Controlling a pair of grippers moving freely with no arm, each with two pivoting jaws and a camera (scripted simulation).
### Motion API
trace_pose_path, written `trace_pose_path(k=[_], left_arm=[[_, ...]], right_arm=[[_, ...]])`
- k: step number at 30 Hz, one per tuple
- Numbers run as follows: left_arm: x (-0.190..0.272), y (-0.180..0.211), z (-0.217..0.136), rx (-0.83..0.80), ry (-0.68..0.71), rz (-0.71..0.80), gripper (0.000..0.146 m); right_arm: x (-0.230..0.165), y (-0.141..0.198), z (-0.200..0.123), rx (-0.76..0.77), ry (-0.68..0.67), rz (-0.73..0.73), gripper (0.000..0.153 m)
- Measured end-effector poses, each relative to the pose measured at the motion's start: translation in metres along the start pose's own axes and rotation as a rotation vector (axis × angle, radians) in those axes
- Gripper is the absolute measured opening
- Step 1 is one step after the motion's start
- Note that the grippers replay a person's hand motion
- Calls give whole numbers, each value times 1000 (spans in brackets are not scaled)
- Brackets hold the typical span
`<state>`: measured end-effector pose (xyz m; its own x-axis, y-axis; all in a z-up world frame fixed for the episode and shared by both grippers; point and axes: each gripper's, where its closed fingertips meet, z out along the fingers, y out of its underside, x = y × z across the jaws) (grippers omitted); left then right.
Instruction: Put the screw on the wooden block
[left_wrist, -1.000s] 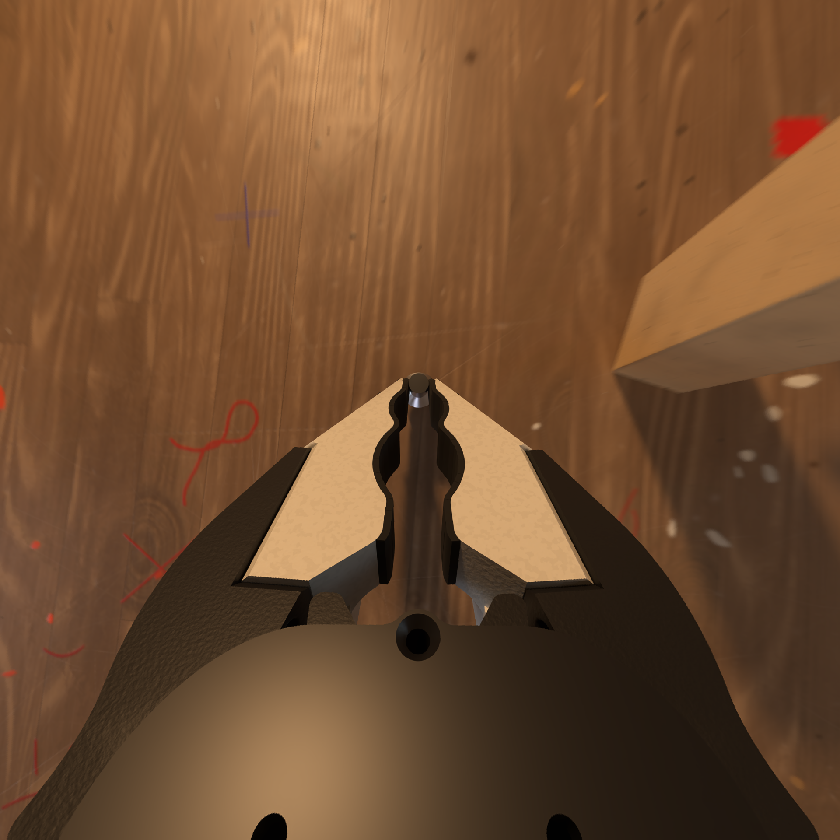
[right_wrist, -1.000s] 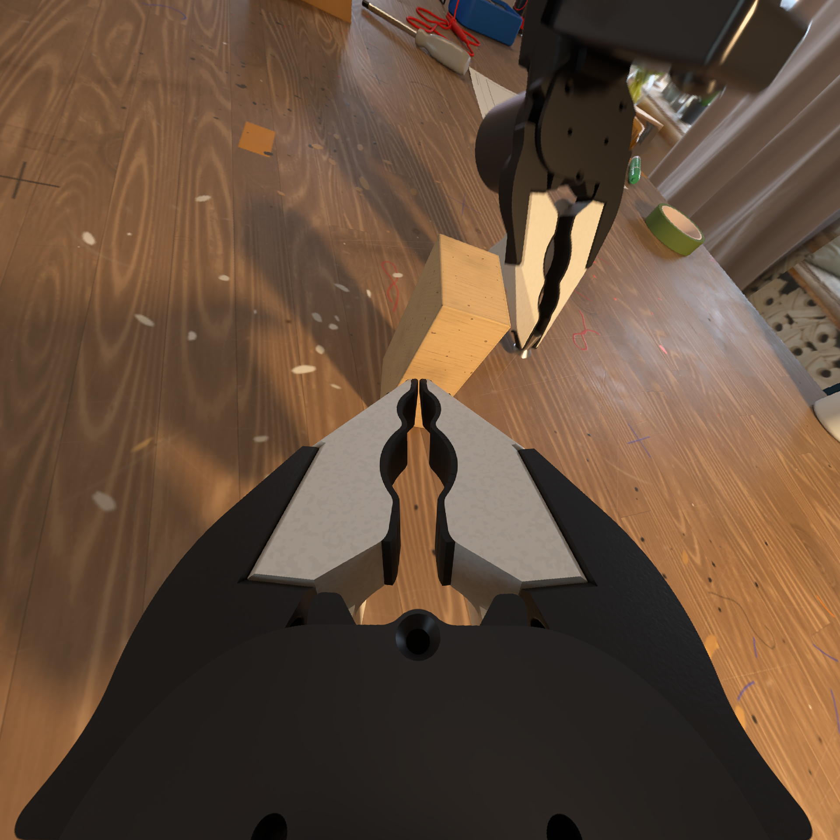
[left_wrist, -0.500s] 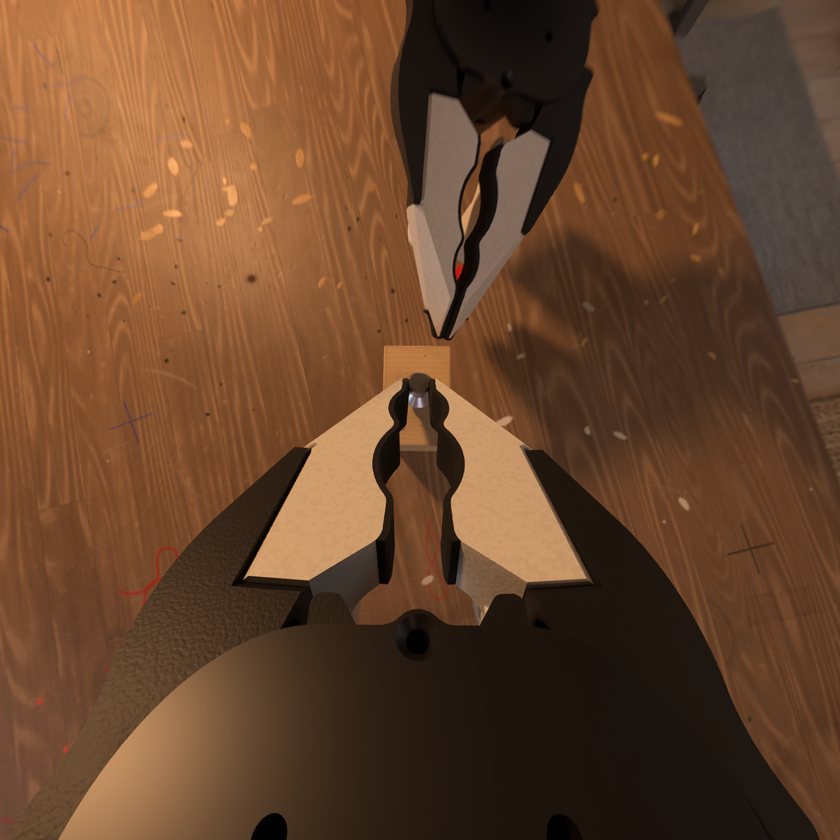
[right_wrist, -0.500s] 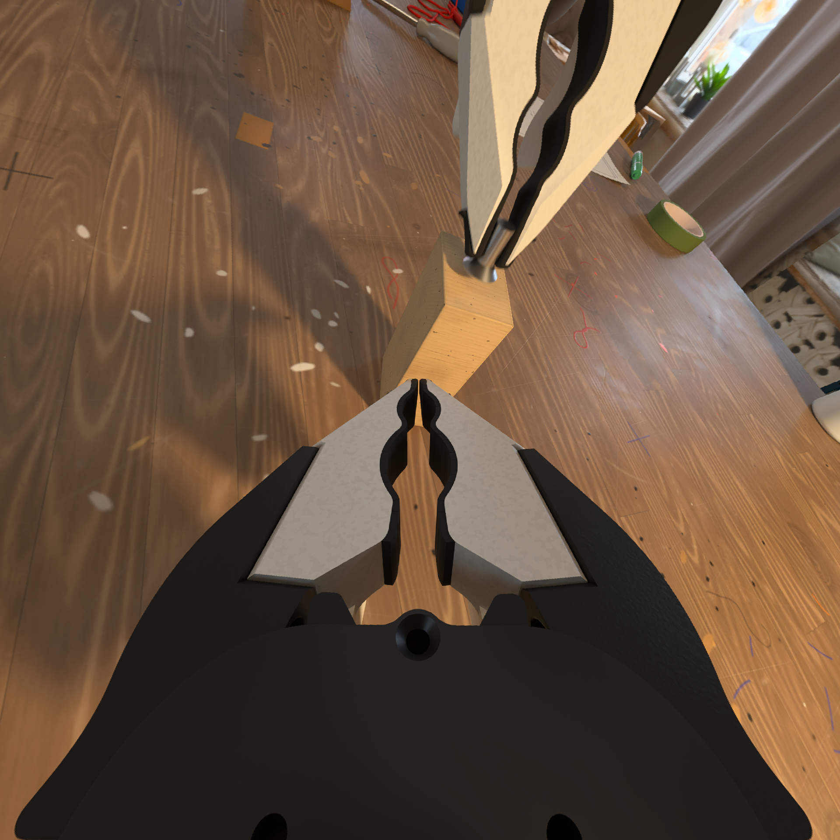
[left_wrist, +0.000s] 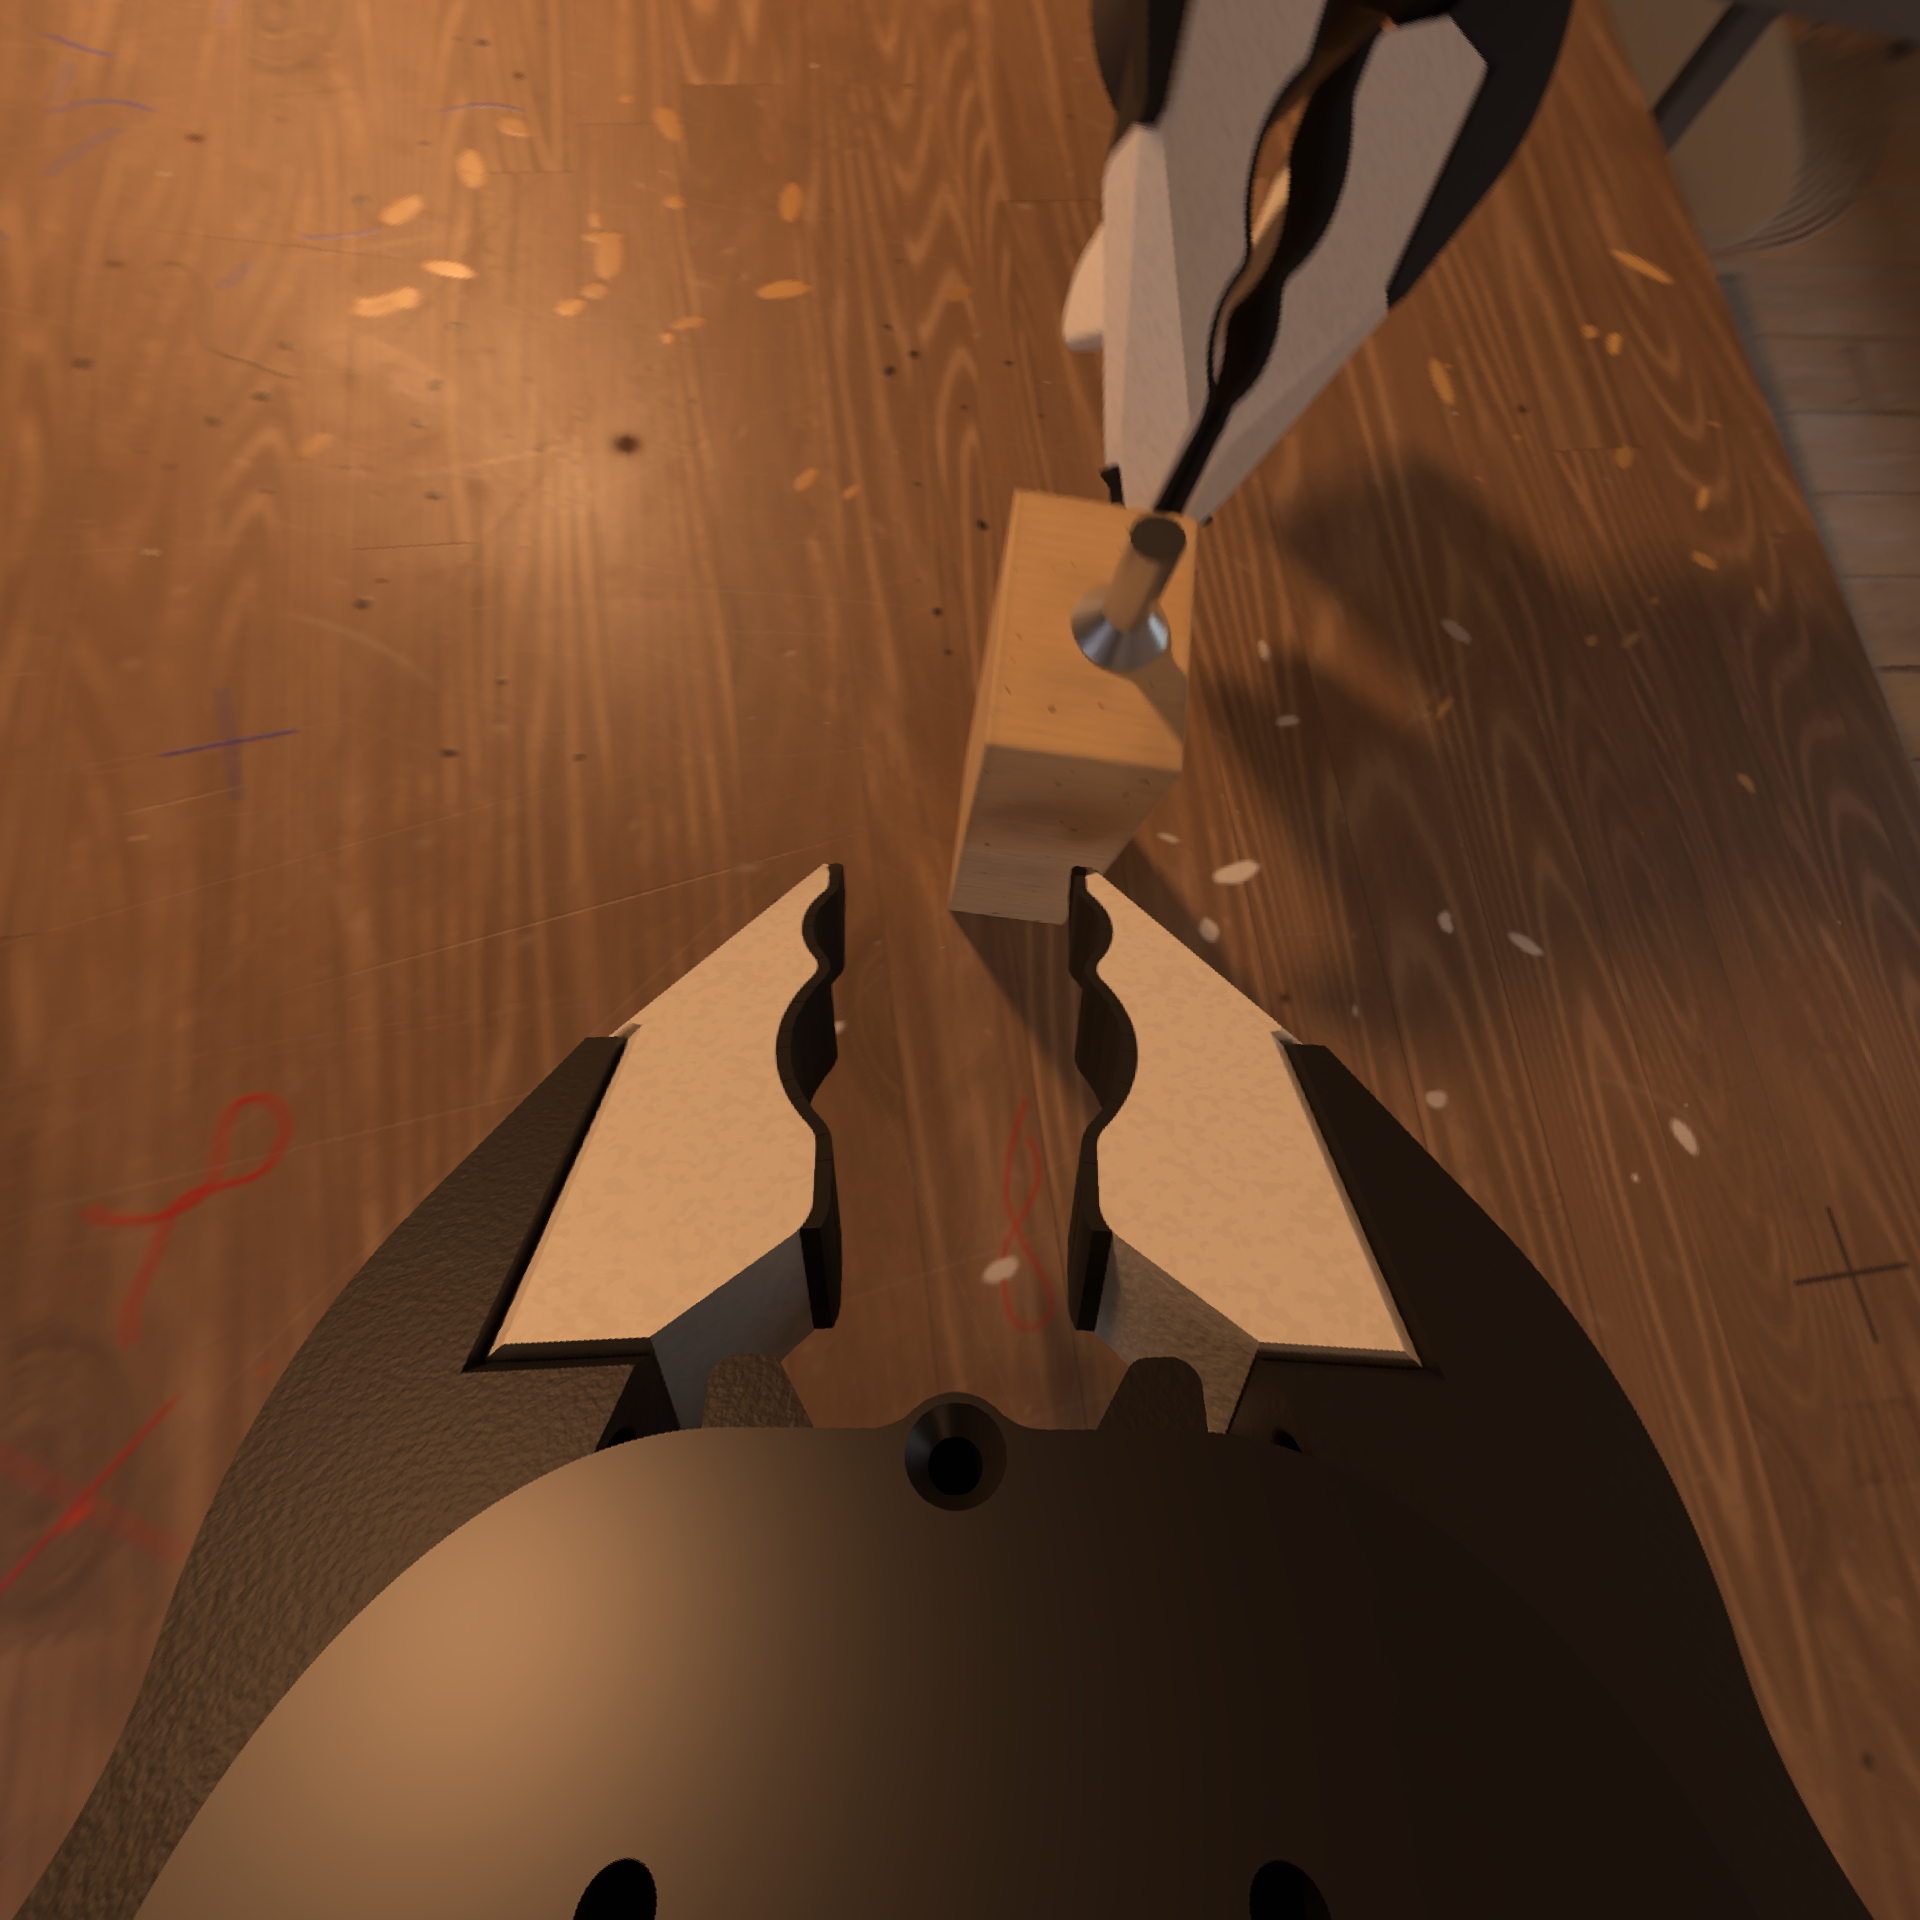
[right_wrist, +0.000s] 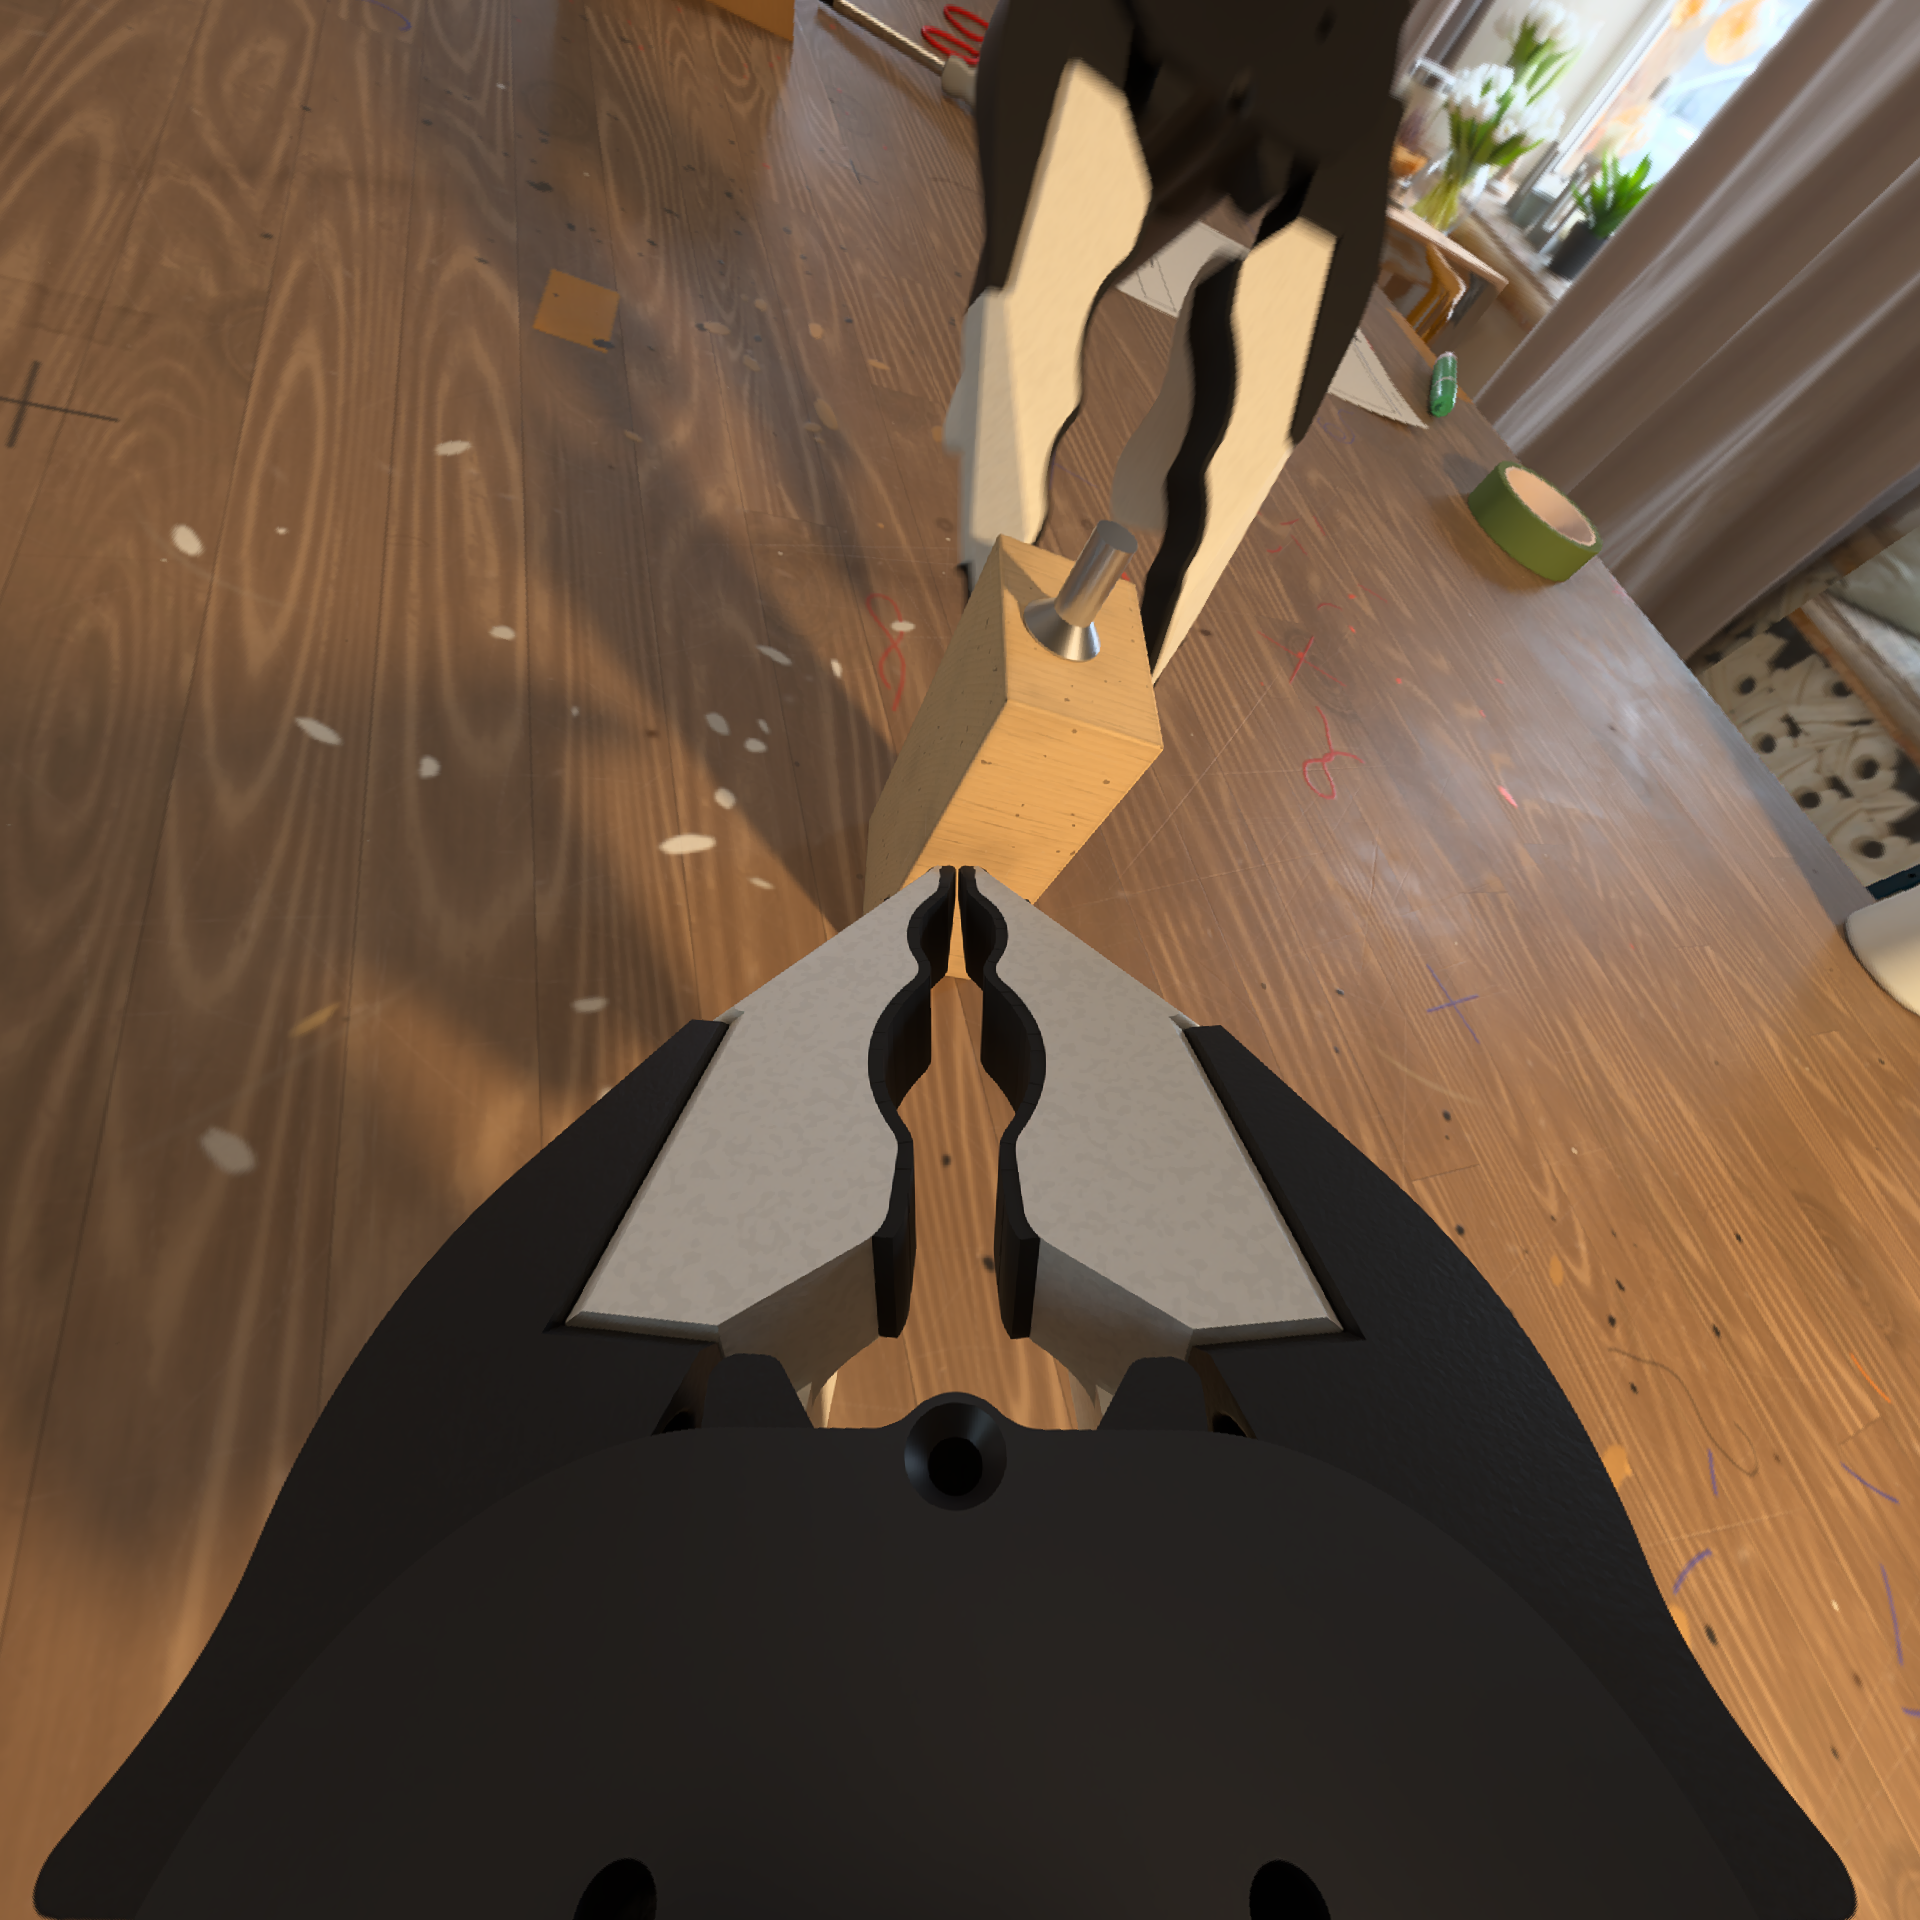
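A light wooden block lies on the wooden table. It also shows in the right wrist view. A metal screw stands head down on the block's top, its shaft tilted upward; it also shows in the right wrist view. My left gripper is open and empty, just short of the block's near end. Its fingers look blurred above the block's far end in the right wrist view. My right gripper is shut and empty, with its tips at the block's near end. It also shows in the left wrist view.
A green tape roll, a small green item and a paper sheet lie toward the table's right edge. An orange patch marks the far left. A red-handled tool lies at the far end.
My left gripper carried the screw over to the block, opened and let it go on the top, then drew back. My right gripper has not moved.
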<state>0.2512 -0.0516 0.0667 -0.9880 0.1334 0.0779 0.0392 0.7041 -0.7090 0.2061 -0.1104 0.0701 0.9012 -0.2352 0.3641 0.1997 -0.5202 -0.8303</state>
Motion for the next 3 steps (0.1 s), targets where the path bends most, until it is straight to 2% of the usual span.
trace_pose_path(k=[3], left_arm=[[12,5,16,91,77,40,54]], right_arm=[[0,-2,-1,10,0,-1,0]])
